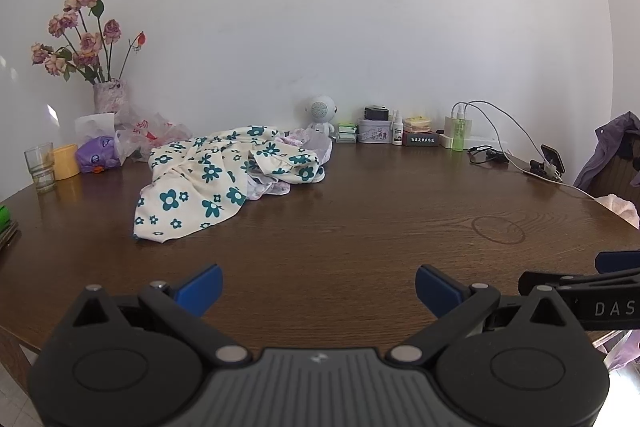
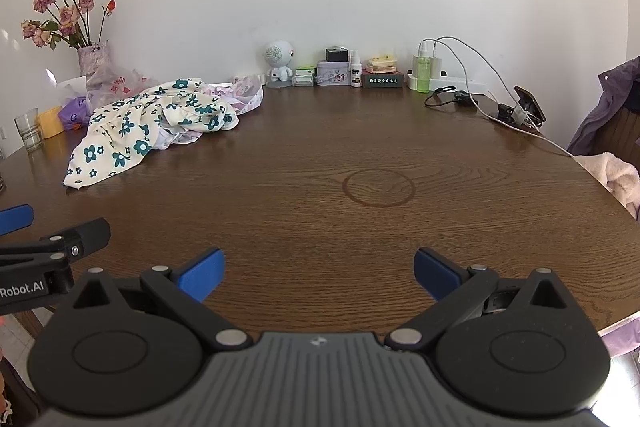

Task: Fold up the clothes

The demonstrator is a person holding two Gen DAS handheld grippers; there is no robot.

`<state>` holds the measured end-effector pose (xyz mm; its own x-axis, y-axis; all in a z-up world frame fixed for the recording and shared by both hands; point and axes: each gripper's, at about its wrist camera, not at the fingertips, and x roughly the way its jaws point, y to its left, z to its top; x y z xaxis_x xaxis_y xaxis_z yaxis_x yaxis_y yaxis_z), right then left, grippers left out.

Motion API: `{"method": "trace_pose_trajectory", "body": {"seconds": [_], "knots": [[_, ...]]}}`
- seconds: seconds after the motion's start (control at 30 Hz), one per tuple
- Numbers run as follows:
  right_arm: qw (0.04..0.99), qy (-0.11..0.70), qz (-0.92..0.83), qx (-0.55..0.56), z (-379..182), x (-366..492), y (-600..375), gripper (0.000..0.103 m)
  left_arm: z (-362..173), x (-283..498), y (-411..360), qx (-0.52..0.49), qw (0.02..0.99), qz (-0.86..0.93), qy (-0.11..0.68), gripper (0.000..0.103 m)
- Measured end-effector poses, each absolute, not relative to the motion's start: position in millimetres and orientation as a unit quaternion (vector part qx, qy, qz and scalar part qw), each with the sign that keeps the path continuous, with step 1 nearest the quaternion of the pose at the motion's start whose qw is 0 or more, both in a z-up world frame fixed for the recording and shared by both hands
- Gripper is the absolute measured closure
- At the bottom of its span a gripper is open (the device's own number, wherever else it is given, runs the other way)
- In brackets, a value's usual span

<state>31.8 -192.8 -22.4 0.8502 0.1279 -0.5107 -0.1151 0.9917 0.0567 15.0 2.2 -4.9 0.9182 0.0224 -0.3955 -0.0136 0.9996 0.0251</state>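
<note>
The crumpled cream garment printed with teal flowers (image 1: pixel 224 179) lies in a loose heap on the far left part of the dark brown wooden table (image 1: pixel 360 227), unfolded, with a pale pink-and-white cloth (image 1: pixel 268 187) bunched under and behind it. Its long axis runs diagonally: from a flat lobe at the near left, nearest the table's left edge, up to a rumpled mound at the far right, close to the small white round-headed robot figure (image 1: pixel 320 115) by the wall.

Both hand-held grippers hover over the near edge of the table, well apart from the heap. The left gripper (image 1: pixel 319 287) has its blue-padded fingers spread wide and holds nothing. The right gripper (image 2: pixel 319 273) is likewise wide apart and empty. They sit side by side, each showing at the edge of the other's view.

From the left gripper the garment lies ahead and a little to the left; from the right gripper it lies farther off, well to the left and far (image 2: pixel 156 123). So the left one is the nearer, and the near-left lobe is the part closest to it. Bare wood fills the space between grippers and cloth, with a faint ring mark (image 2: pixel 378 187) on it in front of the right gripper.

A clear drinking glass (image 1: pixel 40 167) and a yellow cup (image 1: pixel 67 161) stand just left of the heap, so a reach to its left side has little room.
</note>
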Motion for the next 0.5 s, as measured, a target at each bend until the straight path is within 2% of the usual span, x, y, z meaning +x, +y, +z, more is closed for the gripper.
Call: {"method": "trace_pose_trajectory", "body": {"seconds": [0.5], "knots": [[0.959, 0.274, 0.067, 0.008, -26.1, 37.0, -188.6, 0.000, -10.1, 16.9, 6.5, 0.008, 0.978, 0.015, 0.206, 0.000]]}}
